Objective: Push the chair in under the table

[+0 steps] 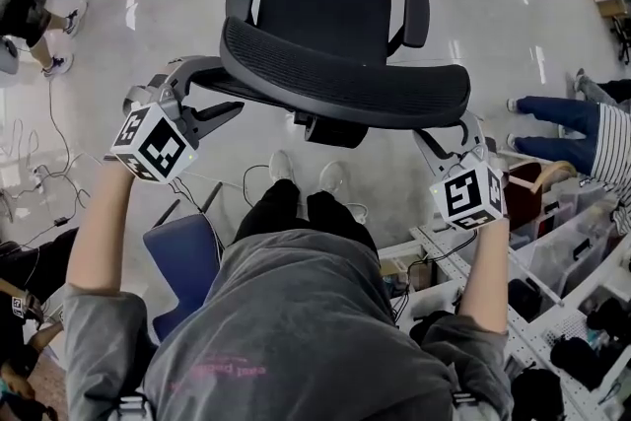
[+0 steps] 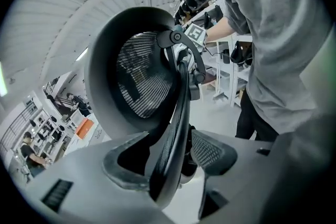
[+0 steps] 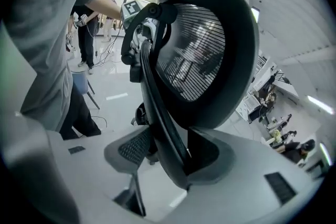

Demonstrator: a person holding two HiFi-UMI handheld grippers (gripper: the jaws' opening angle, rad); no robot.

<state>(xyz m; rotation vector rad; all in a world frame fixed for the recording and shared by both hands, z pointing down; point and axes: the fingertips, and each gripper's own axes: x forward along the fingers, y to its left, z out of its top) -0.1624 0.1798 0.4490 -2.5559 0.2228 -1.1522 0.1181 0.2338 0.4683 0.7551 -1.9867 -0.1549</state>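
A black office chair stands in front of me, its seat point(image 1: 325, 10) and armrests beyond the curved mesh backrest point(image 1: 345, 84). My left gripper point(image 1: 215, 89) straddles the left end of the backrest's top rim. My right gripper point(image 1: 452, 135) straddles the right end. In the left gripper view the rim point(image 2: 176, 113) runs up between the open jaws of the left gripper point(image 2: 168, 160), with a gap beside the right-hand pad point(image 2: 212, 149). The right gripper view mirrors this: the rim point(image 3: 157, 107) lies between the right gripper's point(image 3: 168, 157) open jaws. No table shows near the chair.
A blue chair point(image 1: 182, 256) stands behind me on the left. Shelves with bins and cables point(image 1: 552, 311) fill the lower right. A person in jeans point(image 1: 562, 123) sits at the right; another person's legs point(image 1: 44, 25) are at the upper left. Cables point(image 1: 39, 173) lie on the floor.
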